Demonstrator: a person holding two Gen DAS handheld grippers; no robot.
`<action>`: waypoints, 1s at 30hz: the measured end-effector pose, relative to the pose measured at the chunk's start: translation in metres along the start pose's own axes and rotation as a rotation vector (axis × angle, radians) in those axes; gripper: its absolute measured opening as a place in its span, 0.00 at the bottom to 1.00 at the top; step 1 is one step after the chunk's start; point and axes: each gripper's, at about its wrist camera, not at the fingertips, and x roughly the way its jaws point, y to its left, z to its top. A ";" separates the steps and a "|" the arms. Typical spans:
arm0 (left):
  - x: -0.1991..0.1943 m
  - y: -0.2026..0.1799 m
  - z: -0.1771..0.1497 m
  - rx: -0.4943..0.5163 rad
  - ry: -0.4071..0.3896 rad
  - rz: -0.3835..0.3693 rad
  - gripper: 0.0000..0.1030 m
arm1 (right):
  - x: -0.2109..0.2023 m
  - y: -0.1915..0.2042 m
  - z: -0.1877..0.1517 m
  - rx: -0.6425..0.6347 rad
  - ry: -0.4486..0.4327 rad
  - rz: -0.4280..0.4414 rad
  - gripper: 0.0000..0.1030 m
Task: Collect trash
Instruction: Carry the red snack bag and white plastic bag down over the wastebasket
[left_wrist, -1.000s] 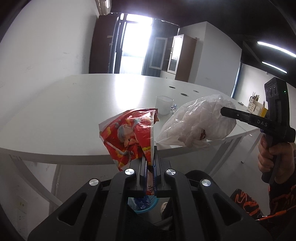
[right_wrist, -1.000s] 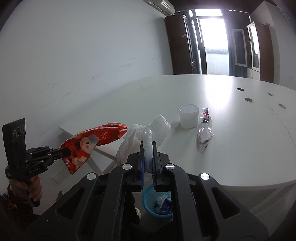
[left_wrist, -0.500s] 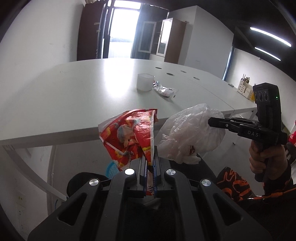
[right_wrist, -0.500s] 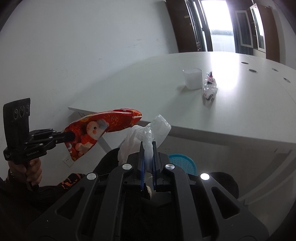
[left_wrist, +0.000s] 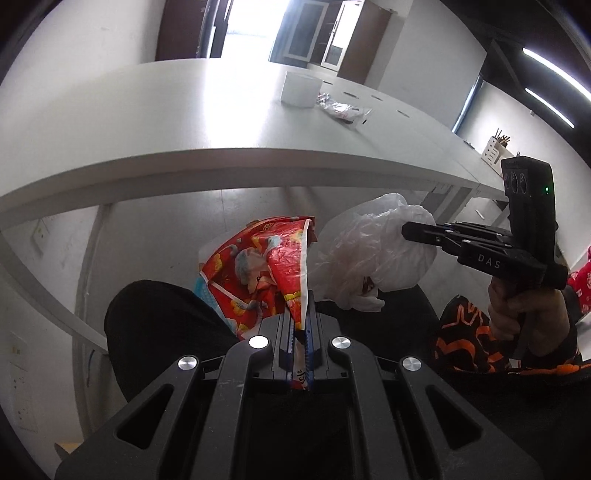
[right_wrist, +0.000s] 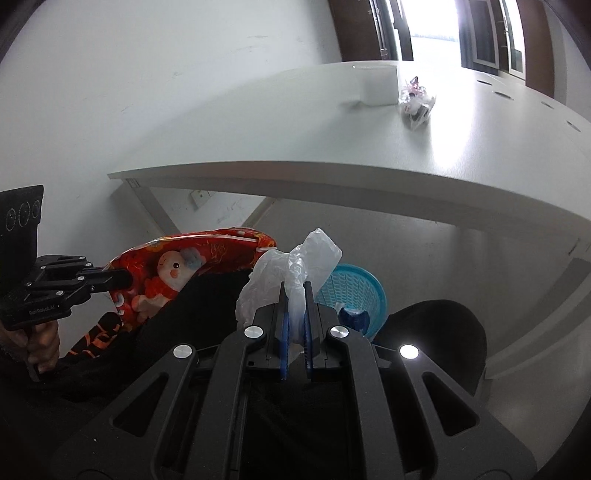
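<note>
My left gripper (left_wrist: 300, 306) is shut on a red printed snack bag (left_wrist: 266, 269), which sticks up in front of it below the table edge. That bag (right_wrist: 184, 266) and the left gripper (right_wrist: 123, 277) show at the left of the right wrist view. My right gripper (right_wrist: 294, 291) is shut on a crumpled clear plastic bag (right_wrist: 295, 269); the same bag (left_wrist: 373, 251) hangs from the right gripper (left_wrist: 408, 232) in the left wrist view. A blue mesh waste basket (right_wrist: 354, 291) stands on the floor just beyond the right gripper, with trash inside.
The white table (left_wrist: 147, 122) edge runs overhead, its legs (right_wrist: 151, 210) slanting beneath. On it stand a white cup (left_wrist: 300, 88) and a crinkled wrapper (left_wrist: 343, 110). The person's dark-clad knees (left_wrist: 159, 325) sit under both grippers; a hand (left_wrist: 524, 310) grips the right handle.
Both grippers have sunk from above the tabletop to below its edge, each still clamped on its bag. The blue basket has come closer in the right wrist view.
</note>
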 end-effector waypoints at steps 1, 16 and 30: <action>0.009 0.003 0.000 -0.002 0.015 0.011 0.04 | 0.006 -0.003 -0.002 0.022 0.009 0.003 0.05; 0.092 0.025 0.003 -0.036 0.125 0.071 0.04 | 0.092 -0.031 -0.011 0.134 0.106 -0.093 0.05; 0.173 0.041 0.002 -0.076 0.194 0.133 0.04 | 0.170 -0.046 -0.019 0.188 0.215 -0.176 0.05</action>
